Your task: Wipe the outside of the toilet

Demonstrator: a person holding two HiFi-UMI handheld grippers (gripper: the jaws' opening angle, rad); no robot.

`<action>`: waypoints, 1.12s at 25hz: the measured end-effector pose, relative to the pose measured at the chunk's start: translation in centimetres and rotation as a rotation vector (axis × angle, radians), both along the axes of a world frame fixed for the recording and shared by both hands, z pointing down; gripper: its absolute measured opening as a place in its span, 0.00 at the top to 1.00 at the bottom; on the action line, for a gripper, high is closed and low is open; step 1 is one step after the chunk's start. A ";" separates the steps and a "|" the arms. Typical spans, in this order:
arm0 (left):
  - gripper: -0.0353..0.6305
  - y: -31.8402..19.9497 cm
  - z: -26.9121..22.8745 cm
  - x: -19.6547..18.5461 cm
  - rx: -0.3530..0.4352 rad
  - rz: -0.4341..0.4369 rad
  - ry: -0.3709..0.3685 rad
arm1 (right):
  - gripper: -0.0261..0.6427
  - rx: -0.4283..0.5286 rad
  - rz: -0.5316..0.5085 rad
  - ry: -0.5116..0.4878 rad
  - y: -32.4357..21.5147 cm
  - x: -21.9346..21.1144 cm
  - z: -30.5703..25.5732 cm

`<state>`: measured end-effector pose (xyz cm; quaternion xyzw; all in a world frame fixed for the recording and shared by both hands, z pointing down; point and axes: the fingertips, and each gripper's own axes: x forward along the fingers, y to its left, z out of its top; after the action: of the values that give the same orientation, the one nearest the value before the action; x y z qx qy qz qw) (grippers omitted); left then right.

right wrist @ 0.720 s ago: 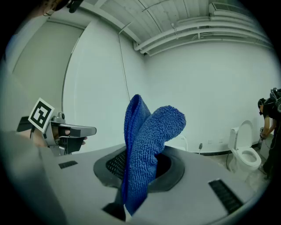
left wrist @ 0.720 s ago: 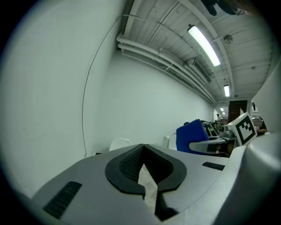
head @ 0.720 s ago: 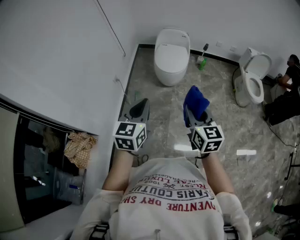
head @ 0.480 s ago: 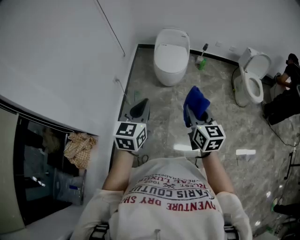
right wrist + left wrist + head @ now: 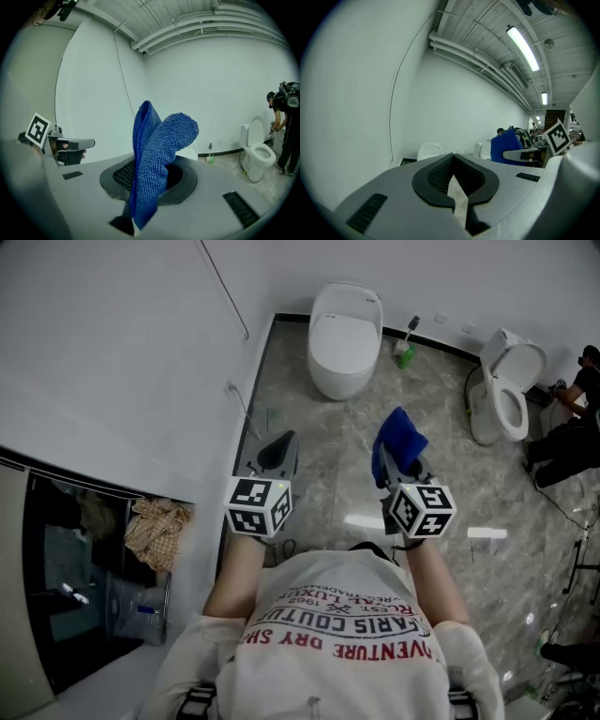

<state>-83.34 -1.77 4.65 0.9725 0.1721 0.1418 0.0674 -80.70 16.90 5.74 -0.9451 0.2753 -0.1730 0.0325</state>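
A white toilet (image 5: 345, 334) with its lid down stands against the far wall, well ahead of both grippers. My right gripper (image 5: 398, 457) is shut on a blue cloth (image 5: 396, 442), which sticks up out of the jaws as a folded tuft (image 5: 157, 154). In the right gripper view the cloth hides most of the toilet (image 5: 192, 151). My left gripper (image 5: 277, 454) is held beside the right one at the same height. Its jaws (image 5: 452, 168) are shut with nothing in them. The toilet (image 5: 429, 151) shows small and far beyond them.
A second toilet (image 5: 506, 390) with its lid up stands at the right, with a person (image 5: 581, 399) beside it. A green brush holder (image 5: 405, 352) sits between the toilets. The white wall and a cable (image 5: 246, 413) run along the left. A dark cabinet with a rag (image 5: 155, 531) is behind left.
The head view has shifted a little, so the toilet sits slightly higher in frame. Both grippers keep their pose, and the blue cloth stays in the right one.
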 end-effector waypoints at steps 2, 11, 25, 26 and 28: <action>0.94 0.0 0.7 0.5 -0.008 -0.008 -0.020 | 0.85 -0.003 0.004 -0.023 0.4 0.7 0.7; 0.94 0.6 3.6 7.0 -0.009 -0.088 -0.090 | 0.85 0.030 -0.041 -0.086 1.8 10.2 3.5; 0.94 4.7 0.9 29.2 -0.074 -0.244 -0.067 | 0.85 0.010 -0.183 -0.100 6.3 35.1 2.9; 0.94 4.9 1.2 30.3 -0.072 -0.244 -0.078 | 0.85 0.010 -0.179 -0.106 6.6 36.5 3.1; 0.94 5.0 2.0 32.3 -0.064 -0.243 -0.099 | 0.85 0.017 -0.170 -0.129 7.1 38.7 3.9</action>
<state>-51.01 3.22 6.68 0.9753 0.0536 0.1748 0.1235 -42.02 24.03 9.63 -0.9049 0.3533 -0.2332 0.0436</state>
